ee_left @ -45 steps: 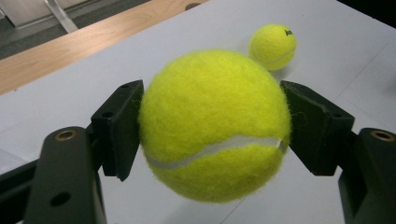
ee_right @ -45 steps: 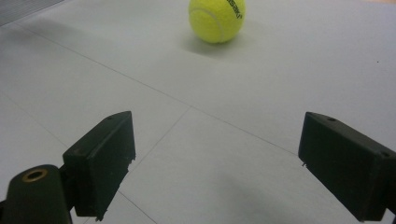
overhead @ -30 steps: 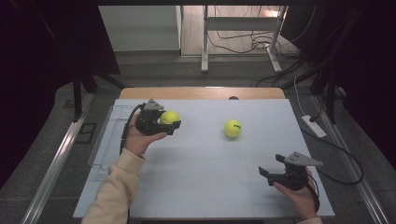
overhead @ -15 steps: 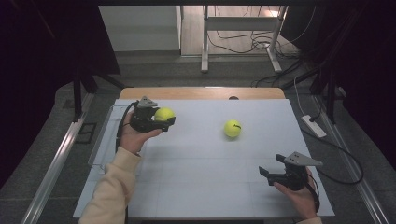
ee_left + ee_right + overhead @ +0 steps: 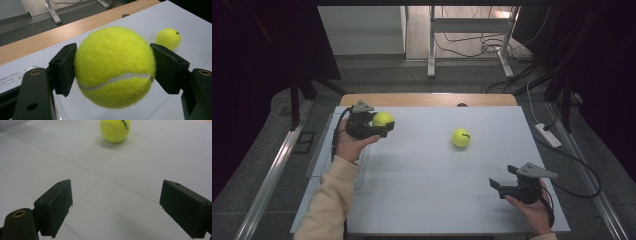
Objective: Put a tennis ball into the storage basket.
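Observation:
My left gripper point(image 5: 379, 125) is shut on a yellow tennis ball point(image 5: 383, 119) and holds it above the far left of the white table point(image 5: 432, 200). In the left gripper view that held ball point(image 5: 115, 66) sits squeezed between both black jaws, clear of the surface. A second tennis ball point(image 5: 460, 137) rests on the table right of centre, also seen as the far ball point(image 5: 168, 38) and the ball ahead point(image 5: 115, 130). My right gripper point(image 5: 496, 186) hovers low at the near right, open, with nothing between its jaws point(image 5: 115, 207).
A clear plastic tray point(image 5: 319, 155) lies along the table's left edge under the left forearm. A wooden strip point(image 5: 427, 99) runs along the far edge. A white power strip point(image 5: 548, 135) and cables lie on the floor to the right.
The left hand has carried its ball a little further back and left. The right gripper and the loose ball have stayed put.

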Action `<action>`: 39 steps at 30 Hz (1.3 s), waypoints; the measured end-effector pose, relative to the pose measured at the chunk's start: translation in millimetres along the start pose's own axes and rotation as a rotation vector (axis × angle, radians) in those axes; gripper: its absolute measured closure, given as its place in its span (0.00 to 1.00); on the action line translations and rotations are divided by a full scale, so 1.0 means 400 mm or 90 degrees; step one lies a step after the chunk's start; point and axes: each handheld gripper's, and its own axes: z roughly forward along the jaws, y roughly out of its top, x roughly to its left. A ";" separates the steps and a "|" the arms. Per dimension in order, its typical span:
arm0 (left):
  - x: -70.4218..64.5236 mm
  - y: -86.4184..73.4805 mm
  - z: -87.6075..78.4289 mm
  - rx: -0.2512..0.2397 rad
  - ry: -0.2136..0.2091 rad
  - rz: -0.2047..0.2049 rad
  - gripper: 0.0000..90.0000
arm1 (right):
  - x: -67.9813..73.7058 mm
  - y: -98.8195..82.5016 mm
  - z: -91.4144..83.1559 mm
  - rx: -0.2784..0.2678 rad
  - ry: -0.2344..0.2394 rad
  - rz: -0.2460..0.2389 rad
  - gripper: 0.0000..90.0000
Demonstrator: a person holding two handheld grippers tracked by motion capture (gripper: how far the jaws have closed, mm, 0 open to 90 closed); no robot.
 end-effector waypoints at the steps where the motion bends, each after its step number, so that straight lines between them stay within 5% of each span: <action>1: 0.004 0.001 -0.001 0.000 0.003 -0.001 0.30 | 0.000 0.000 0.000 0.000 0.000 0.001 0.12; 39: 0.092 0.010 -0.014 0.000 0.075 -0.026 0.30 | 0.000 0.001 -0.002 -0.002 -0.001 0.001 0.12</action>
